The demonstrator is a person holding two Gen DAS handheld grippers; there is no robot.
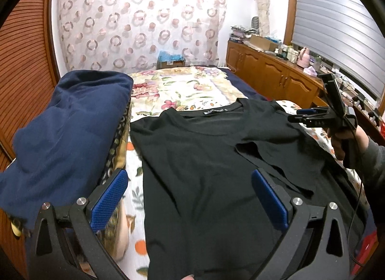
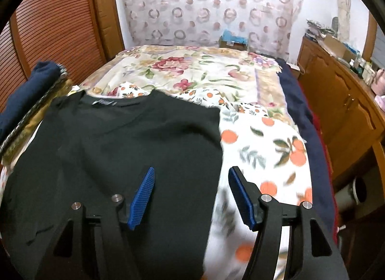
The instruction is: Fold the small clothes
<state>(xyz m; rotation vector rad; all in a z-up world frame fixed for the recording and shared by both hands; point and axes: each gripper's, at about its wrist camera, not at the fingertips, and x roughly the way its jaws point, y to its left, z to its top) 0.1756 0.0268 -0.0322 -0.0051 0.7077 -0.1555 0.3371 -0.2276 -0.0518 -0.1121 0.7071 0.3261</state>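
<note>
Left wrist view, shirt: one black T-shirt (image 1: 204, 171) lies face up on the bed (image 1: 182, 87), collar away from the left claw (image 1: 190, 198), body running between and ahead of its two blue pads.
Left wrist view, fold so far: the sleeve on the side of the right claw (image 1: 303, 117) is turned in over the chest; the sleeve on the other side looks unfolded. By my reading, the fold is at an early stage.
Left wrist view, left claw: spread wide, holding nothing, poised over the shirt's lower half.
Left wrist view, right claw: seen side-on ahead and to the right, above the shirt's shoulder; whether it is parted cannot be told from here.
Left wrist view, other cloth: one navy blue garment (image 1: 65, 133) is heaped just left of the left claw, not folded as far as can be seen.

Right wrist view, shirt: the same black T-shirt (image 2: 134, 140) fills the area ahead and left of the right claw (image 2: 191, 195), its side edge running between the two pads.
Right wrist view, right claw: parted fairly wide, empty, one pad over the shirt and one over the orange-print sheet (image 2: 264, 150).
Right wrist view, left to do: likely the second sleeve, then the body folds, then the navy garment.
Count: two claws, one black shirt, one navy garment.
</note>
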